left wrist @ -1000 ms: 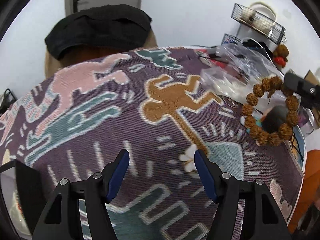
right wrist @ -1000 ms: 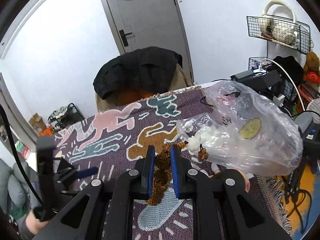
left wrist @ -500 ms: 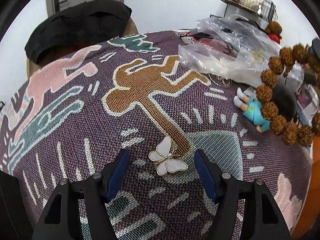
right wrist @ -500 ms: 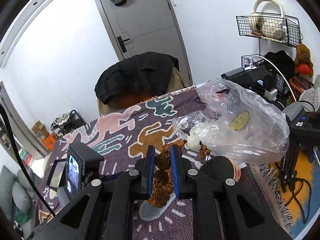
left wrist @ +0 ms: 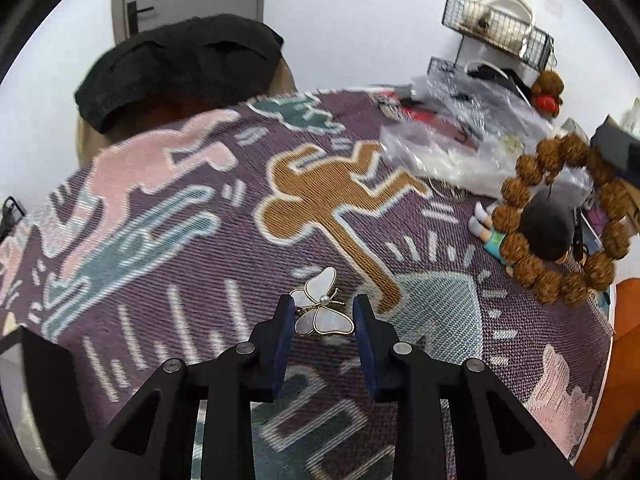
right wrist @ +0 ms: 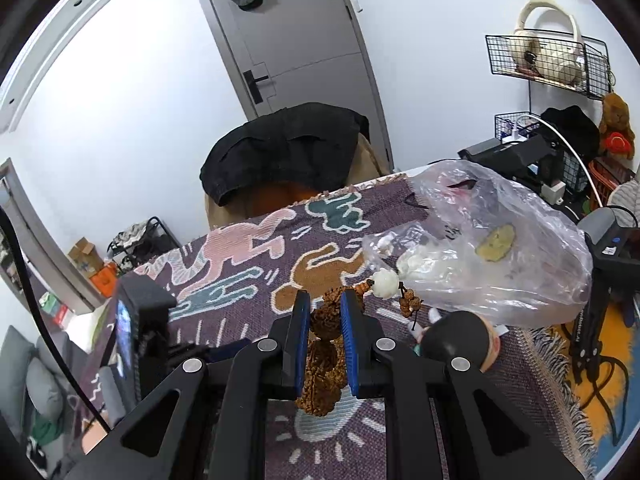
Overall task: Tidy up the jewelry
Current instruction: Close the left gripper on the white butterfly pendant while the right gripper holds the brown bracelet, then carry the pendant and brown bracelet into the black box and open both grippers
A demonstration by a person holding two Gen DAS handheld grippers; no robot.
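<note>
The left tongs [left wrist: 322, 326] are closing around the butterfly brooch [left wrist: 322, 309] lying flat on the woven surface [left wrist: 160, 216]; whether the pads touch it yet is unclear. Light, thin, probably brittle: pinch across the wings. Farther off, the right tongs [right wrist: 325, 338] clamp the knobbly seed-bead bracelet [right wrist: 322, 354].

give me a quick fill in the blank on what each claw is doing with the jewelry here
1. The left claw is closing around a white and gold brooch shaped like a ____.
2. The right claw grips a bracelet made of brown ____.
3. The brooch lies on a patterned woven ____.
4. Beside the doll sits a clear plastic ____.

Missing words: butterfly; beads; cloth; bag
</note>
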